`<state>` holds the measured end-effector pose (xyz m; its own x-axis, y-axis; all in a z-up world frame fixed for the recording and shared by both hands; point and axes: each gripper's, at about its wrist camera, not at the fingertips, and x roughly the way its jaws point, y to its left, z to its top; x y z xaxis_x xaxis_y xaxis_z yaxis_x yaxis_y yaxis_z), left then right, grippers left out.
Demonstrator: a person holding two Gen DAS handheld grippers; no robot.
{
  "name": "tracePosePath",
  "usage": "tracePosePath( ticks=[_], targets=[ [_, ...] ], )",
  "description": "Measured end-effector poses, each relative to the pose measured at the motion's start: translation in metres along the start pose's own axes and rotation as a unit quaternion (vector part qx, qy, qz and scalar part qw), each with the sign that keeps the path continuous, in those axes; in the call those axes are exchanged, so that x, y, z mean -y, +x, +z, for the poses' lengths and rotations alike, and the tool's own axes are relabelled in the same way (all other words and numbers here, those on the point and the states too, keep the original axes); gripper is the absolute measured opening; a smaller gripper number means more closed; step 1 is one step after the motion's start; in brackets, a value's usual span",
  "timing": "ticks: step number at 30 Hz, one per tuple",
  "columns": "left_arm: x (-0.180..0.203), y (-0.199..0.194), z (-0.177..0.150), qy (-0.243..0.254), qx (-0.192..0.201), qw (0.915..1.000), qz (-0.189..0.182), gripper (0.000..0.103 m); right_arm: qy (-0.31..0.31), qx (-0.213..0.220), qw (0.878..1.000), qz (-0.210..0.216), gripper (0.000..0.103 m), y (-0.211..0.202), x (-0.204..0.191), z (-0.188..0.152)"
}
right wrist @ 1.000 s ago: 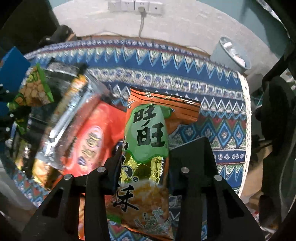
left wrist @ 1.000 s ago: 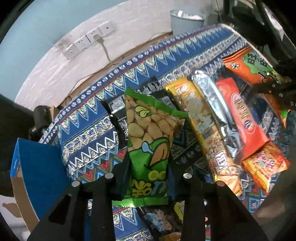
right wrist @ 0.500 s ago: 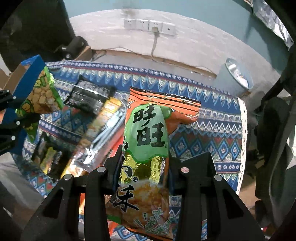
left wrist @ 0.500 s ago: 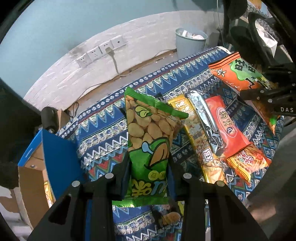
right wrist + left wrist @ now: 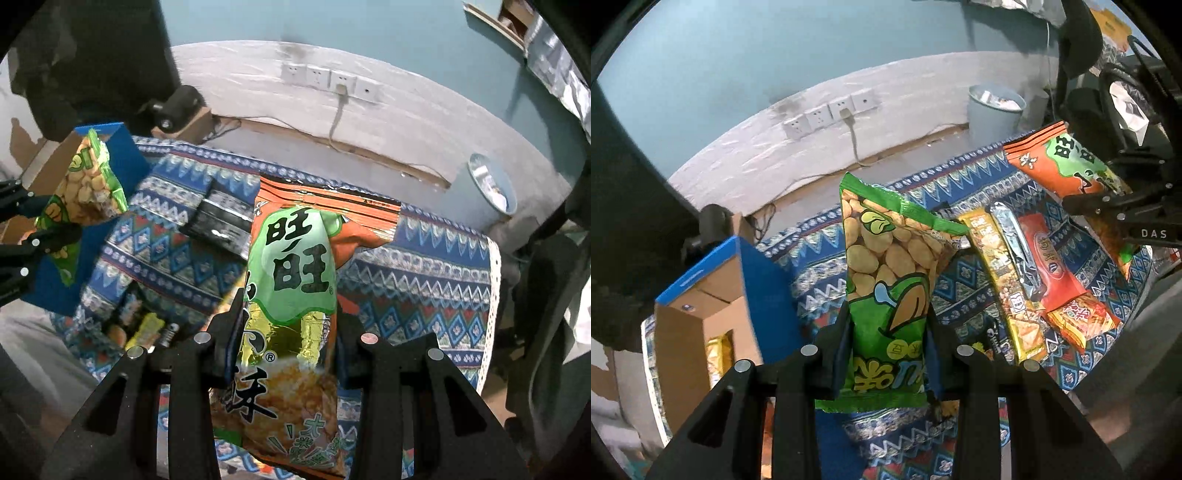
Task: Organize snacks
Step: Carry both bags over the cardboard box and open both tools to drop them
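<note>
The left claw (image 5: pixel 889 332) is clamped tight on a green peanut bag (image 5: pixel 890 280), the open cardboard box (image 5: pixel 701 295) to its left. The right claw (image 5: pixel 286 332) pinches an orange cracker bag (image 5: pixel 291 295) above the patterned tablecloth (image 5: pixel 424 273).

Teal wall (image 5: pixel 775 55), white lower band with sockets (image 5: pixel 831 114), bin (image 5: pixel 995 114), patterned tablecloth (image 5: pixel 424 266).

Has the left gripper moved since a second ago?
Yes. The left gripper, shut on the green peanut bag, has risen: the patterned tablecloth has shrunk, and the blue cardboard box has come into view.
</note>
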<state>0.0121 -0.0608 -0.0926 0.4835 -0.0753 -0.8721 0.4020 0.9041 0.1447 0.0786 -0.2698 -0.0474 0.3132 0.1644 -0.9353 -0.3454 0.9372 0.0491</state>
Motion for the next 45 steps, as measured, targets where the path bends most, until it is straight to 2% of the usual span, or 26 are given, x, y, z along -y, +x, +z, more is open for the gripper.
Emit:
tracePosePath(
  ticks=[22, 45],
  targets=[
    [-0.078, -0.046, -0.047, -0.080, 0.026, 0.9957, 0.039, 0.035, -0.073, 0.023, 0.995, 0.057, 0.038, -0.013, -0.102, 0.044],
    [-0.164, -0.064, -0.114, -0.165, 0.016, 0.9818, 0.092, 0.035, -0.159, 0.014, 0.981, 0.114, 0.038, 0.004, -0.238, 0.090]
  ],
)
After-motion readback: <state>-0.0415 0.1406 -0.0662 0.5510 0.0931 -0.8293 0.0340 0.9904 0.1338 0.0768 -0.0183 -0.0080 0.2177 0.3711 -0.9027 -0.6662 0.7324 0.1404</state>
